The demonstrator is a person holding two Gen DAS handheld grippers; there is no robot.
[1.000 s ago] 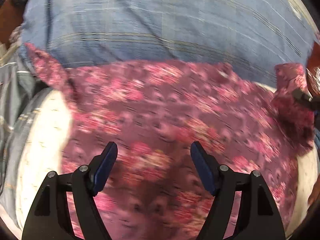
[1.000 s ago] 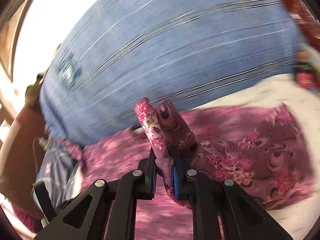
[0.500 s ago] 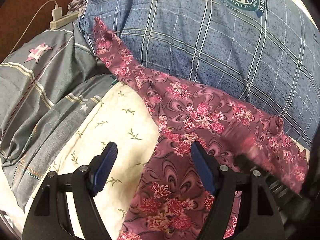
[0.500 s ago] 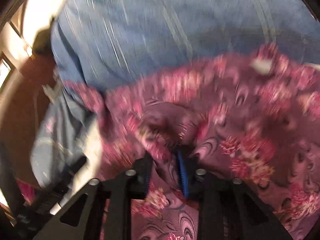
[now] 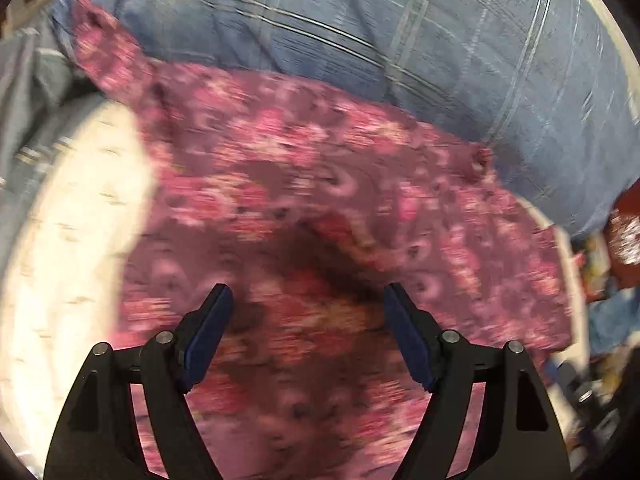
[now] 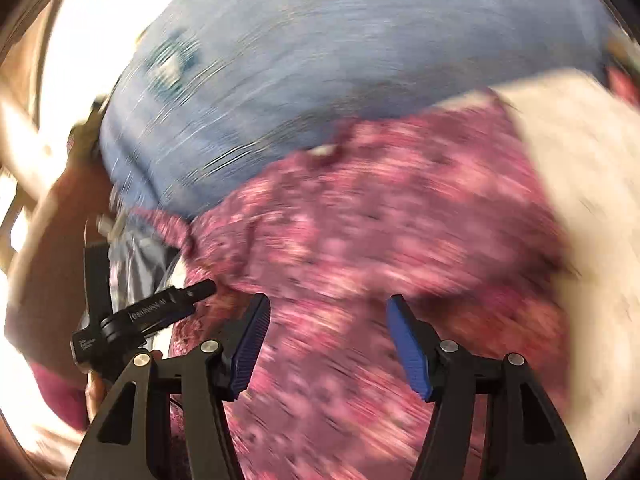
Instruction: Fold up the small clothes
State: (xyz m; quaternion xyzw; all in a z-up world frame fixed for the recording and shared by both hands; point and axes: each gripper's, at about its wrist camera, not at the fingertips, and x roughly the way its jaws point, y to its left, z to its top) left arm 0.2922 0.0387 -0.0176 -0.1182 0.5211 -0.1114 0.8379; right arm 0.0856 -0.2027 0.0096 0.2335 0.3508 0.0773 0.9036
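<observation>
Both tongs, left (image 5: 308, 336) and right (image 6: 326, 340), agape over blurred, seemingly floral pink garment (image 5: 320, 200)

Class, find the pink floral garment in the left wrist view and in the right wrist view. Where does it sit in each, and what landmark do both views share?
Left wrist view: the pink floral garment fills the centre and lower picture, beneath the open left gripper.
Right wrist view: it spreads across centre and lower right, beneath the open right gripper.
Shared landmark: the blue plaid pillow lies along the garment's far edge.
</observation>
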